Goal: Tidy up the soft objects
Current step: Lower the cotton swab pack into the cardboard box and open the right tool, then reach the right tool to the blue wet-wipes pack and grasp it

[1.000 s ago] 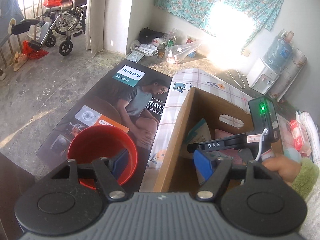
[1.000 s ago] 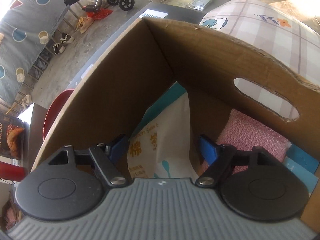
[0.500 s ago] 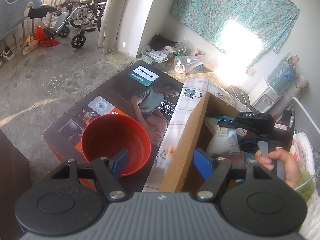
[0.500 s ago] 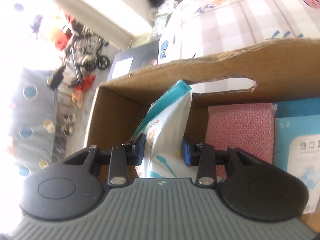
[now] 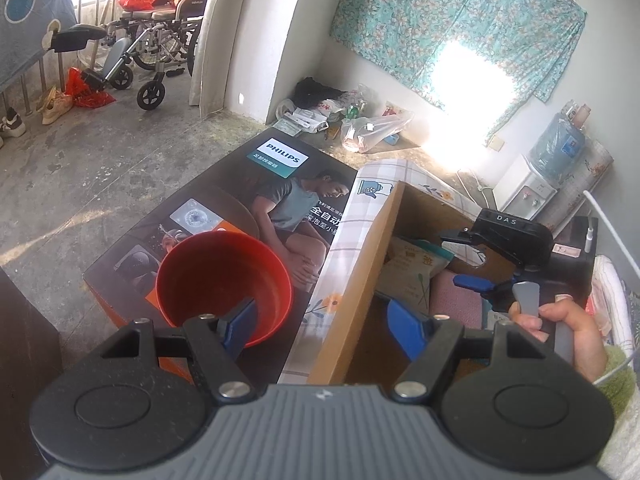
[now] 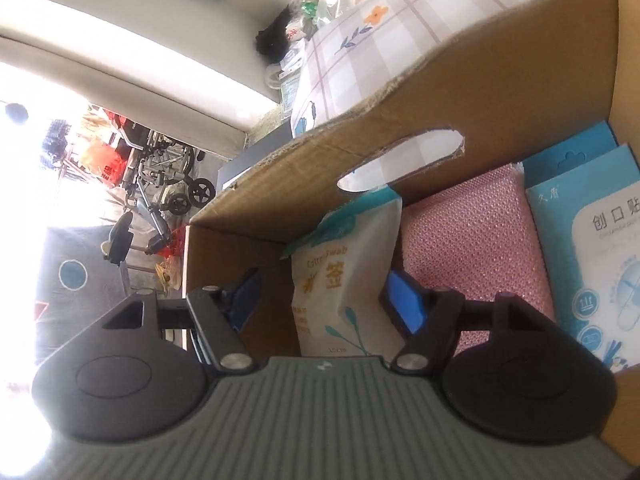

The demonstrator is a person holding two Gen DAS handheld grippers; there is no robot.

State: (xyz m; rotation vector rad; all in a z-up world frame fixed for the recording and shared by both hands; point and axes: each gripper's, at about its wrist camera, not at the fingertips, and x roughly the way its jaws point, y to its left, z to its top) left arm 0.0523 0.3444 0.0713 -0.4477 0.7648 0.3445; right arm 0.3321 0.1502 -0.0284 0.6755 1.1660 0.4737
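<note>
surface: checked cloth (image 5: 340, 240) | on it: cardboard box (image 5: 356, 280) (open top)

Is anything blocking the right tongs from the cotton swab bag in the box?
Nothing visible. The cotton swab bag stands upright in the cardboard box, directly between the open pads of the right tongs, beside the pink pack.

Cotton swab bag (image 6: 344, 276) between parted right claw (image 6: 326, 304) pads.

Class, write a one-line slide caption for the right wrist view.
Open right gripper straddles a cotton swab bag standing in a cardboard box.
</note>
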